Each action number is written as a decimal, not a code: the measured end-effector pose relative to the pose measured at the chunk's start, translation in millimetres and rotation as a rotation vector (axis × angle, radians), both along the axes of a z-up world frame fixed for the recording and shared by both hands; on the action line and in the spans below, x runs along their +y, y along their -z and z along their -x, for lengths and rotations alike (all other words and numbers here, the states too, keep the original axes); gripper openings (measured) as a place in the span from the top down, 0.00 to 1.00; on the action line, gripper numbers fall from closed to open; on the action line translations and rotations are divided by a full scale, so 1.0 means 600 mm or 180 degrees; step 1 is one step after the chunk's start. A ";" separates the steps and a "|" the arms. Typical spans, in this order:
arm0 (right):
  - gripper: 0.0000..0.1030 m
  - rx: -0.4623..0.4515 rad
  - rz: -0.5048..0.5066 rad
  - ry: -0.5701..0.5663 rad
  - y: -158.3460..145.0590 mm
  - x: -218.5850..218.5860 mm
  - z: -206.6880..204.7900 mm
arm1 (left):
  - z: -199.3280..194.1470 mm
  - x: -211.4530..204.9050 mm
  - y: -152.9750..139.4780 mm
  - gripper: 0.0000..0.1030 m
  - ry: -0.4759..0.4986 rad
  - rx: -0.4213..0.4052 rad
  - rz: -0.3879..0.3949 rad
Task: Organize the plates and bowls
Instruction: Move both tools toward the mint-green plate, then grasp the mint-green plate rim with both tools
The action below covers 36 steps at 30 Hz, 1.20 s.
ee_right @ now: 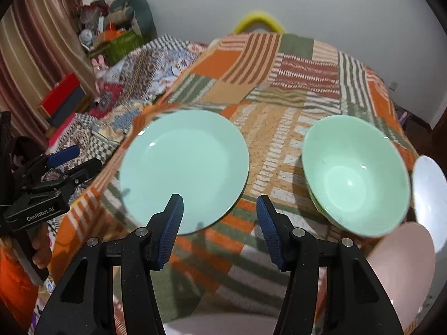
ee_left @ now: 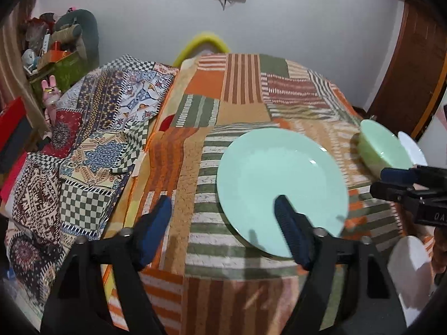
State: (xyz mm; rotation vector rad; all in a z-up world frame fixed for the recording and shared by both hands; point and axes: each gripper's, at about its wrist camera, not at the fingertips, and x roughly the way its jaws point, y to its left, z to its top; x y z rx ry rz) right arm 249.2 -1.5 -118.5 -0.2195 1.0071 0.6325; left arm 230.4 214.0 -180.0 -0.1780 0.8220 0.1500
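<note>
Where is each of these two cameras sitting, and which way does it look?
Left wrist view: rides on the left tongs, looking down across the patchwork cloth at the green plate; the right tongs enter at the right edge.
Right wrist view: rides on the right tongs, facing plate and green bowl; fingers hold the left tongs.
Shared: plate, bowl, cloth.
</note>
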 end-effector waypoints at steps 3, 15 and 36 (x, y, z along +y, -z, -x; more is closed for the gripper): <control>0.52 0.0049 0.0124 -0.0019 0.019 0.008 -0.020 | -0.015 0.011 0.025 0.48 0.0031 0.0074 0.0082; 0.77 0.0276 0.0330 -0.0039 0.067 0.034 -0.060 | -0.050 0.019 0.070 0.87 0.0252 0.0215 0.0407; 0.80 0.0279 0.0406 -0.0081 0.061 0.033 -0.042 | -0.029 0.009 0.063 0.87 0.0237 0.0281 0.0454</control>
